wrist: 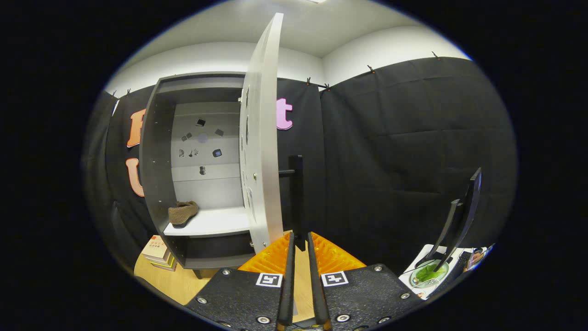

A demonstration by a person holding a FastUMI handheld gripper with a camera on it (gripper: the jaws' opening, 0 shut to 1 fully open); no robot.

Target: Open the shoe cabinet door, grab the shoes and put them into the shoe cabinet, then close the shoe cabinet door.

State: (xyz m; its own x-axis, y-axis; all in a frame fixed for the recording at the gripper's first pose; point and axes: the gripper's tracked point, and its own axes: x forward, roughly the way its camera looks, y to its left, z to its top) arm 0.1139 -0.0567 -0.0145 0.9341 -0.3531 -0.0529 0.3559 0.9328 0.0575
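One shoe (pixel 183 213) is seen on the shelf (pixel 216 224) inside the cabinet (pixel 156 151), to the left of the door (pixel 262 138). The door is swung wide open and is seen almost edge-on. A dark handle (pixel 296 197) sticks out on the right side of the door, and its lower end sits between the fingertips of the gripper (pixel 299 240). The fingers are nearly closed, with just a thin gap, and seem to be pinched on the handle, though real touch cannot be told for sure. With a shoe inside, the step in hand is judged to be closing the door. It would be done best if the handle were held firmly and moved in a slow curve around the hinge side of the door, not pushed straight. The shoe lies well back from the door, so it should not be hit. The handle should be let go only once the door is flat against the cabinet. To the right of the door, a screen (pixel 464 211) stands on a small table (pixel 425 255).
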